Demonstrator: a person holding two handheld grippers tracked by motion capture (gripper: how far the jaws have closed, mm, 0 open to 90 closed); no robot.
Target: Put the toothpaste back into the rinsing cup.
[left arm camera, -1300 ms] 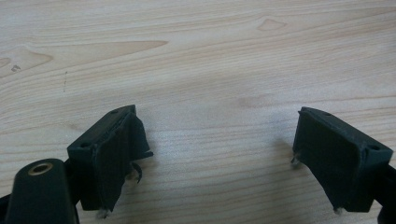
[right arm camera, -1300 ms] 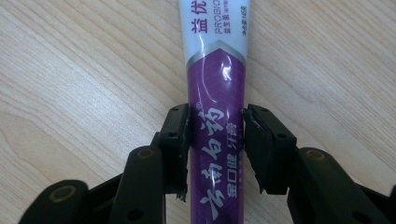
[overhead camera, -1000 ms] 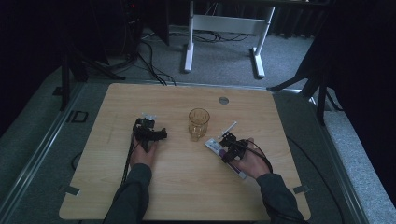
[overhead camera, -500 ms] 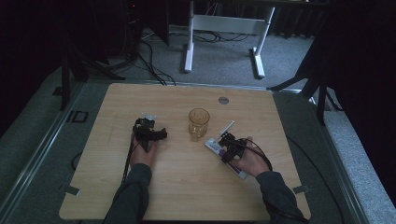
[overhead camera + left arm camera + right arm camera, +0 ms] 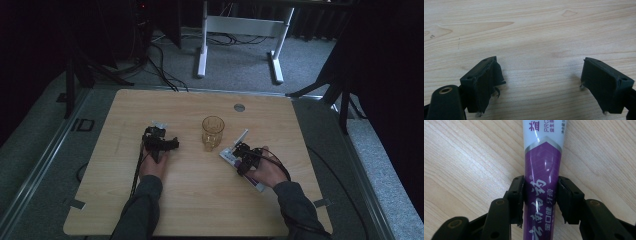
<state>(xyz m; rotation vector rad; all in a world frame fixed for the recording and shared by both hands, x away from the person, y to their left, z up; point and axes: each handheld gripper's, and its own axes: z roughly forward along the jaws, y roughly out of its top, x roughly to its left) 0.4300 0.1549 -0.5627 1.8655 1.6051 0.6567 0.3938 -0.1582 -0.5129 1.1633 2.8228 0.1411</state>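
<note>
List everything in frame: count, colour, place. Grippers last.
Table: 1, light wood, centre of the floor.
Glass: 1, clear amber, upright mid-table between the hands.
Toothpaste tube: 1, purple and white, lying on the table, right of the glass.
Round insert: 1, grey, far edge of the table.
White frame: 1, on the floor beyond the table.
Left gripper: 1, black, jaws apart over bare wood.
Right gripper: 1, black, jaws closed on the tube.

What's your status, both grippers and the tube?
Left gripper open, empty, over bare table. Right gripper shut on toothpaste tube. Glass stands between them, untouched.
</note>
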